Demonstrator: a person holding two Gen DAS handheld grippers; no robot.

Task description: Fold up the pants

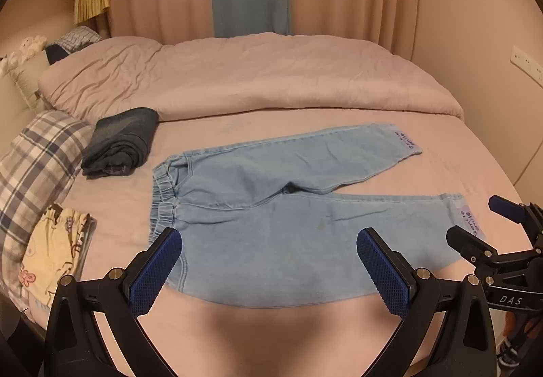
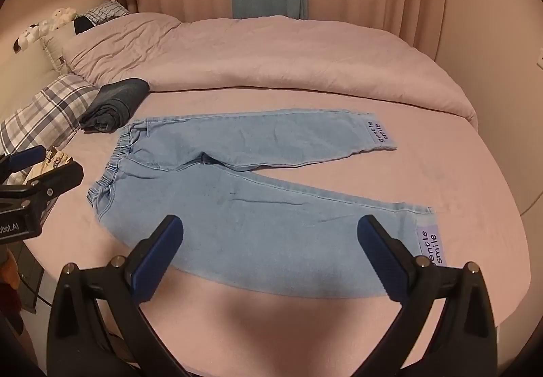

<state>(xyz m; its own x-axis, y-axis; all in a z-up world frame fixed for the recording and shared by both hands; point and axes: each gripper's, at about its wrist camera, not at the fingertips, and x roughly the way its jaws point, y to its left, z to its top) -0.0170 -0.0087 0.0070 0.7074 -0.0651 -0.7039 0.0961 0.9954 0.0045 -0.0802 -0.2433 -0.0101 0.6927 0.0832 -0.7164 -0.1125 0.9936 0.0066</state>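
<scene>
Near the front edge of the bed (image 1: 271,326) the pants (image 1: 271,207) lie flat with no fold made, and each hand-held gripper, left (image 1: 268,270) and right (image 2: 271,258), is wide and holds nothing.

Bed (image 1: 237,326) bearing pants (image 1: 271,207), duvet (image 1: 254,78)

"gentle smile" on lilac patch (image 2: 431,243) at near-leg cuff of light-blue jeans (image 2: 258,227) | "gentle smile" again on patch (image 2: 379,134) at far-leg cuff | "DAS" on right gripper (image 1: 502,224) body | "obot.AI", cut off, on left gripper (image 2: 42,161) body
</scene>
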